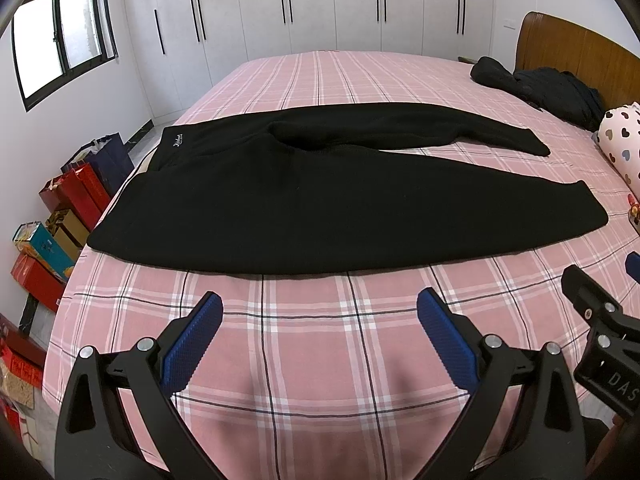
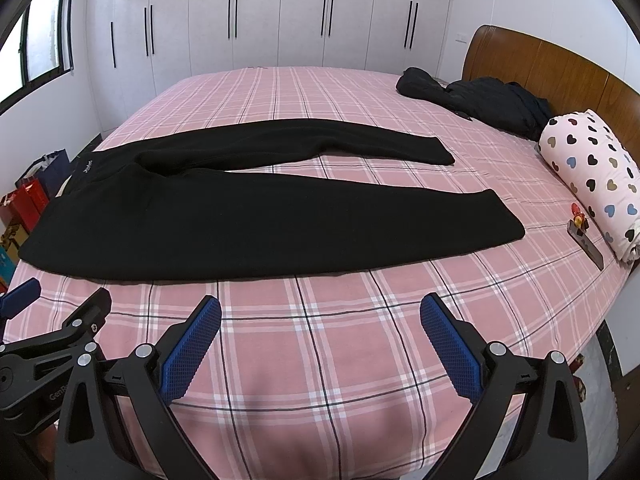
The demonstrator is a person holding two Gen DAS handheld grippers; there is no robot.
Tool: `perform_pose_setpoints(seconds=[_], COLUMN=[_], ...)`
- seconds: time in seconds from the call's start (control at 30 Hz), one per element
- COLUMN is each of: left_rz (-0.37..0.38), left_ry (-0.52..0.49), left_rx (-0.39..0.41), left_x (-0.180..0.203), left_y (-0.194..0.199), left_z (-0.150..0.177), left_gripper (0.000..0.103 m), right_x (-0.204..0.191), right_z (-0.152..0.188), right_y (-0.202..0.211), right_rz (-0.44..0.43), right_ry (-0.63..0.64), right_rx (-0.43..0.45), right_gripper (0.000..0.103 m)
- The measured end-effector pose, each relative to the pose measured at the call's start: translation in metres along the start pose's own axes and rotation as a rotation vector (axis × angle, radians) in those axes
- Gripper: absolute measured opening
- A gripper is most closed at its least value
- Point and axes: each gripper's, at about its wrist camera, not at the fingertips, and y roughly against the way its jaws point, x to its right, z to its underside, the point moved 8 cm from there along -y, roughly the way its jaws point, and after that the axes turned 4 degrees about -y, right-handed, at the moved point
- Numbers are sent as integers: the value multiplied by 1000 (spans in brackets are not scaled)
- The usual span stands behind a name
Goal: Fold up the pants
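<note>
Black pants (image 1: 280,208) lie flat on the pink plaid bed (image 1: 312,344), waist to the left, both legs spread apart and pointing right. They also show in the right wrist view (image 2: 160,224). My left gripper (image 1: 319,312) is open and empty, hovering over the sheet just short of the pants' near edge. My right gripper (image 2: 320,316) is open and empty, also over the sheet in front of the near leg. Each gripper appears at the edge of the other's view.
A dark jacket (image 2: 480,100) lies by the wooden headboard (image 2: 560,68). A heart-print pillow (image 2: 592,176) and a small red toy (image 2: 578,216) sit at the bed's right side. Gift bags and boxes (image 1: 60,216) stand on the floor left of the bed. White wardrobes line the far wall.
</note>
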Motion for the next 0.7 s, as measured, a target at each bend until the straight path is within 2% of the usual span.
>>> perform_pose_setpoints(seconds=[0.3, 0.47, 0.57, 0.63, 0.7], left_rz=[-7, 5, -18, -57, -31], left_ry=[-4, -3, -31, -57, -51], left_rx=[-12, -26, -1, 24, 23], left_x=[1, 0, -5, -10, -14], left_y=[-3, -5, -2, -4, -11], left_z=[1, -1, -11, -26, -45], left_gripper=[96, 96, 96, 96, 96], right_x=[1, 20, 48, 75, 101], right_z=[-1, -6, -28, -55, -79], right_y=[-3, -13, -23, -40, -62], right_rz=[-12, -85, -49, -78, -93], right_ry=[-12, -92, -83, -92, -110], right_rx=[-16, -87, -63, -59, -65], right_gripper=[98, 98, 98, 98, 98])
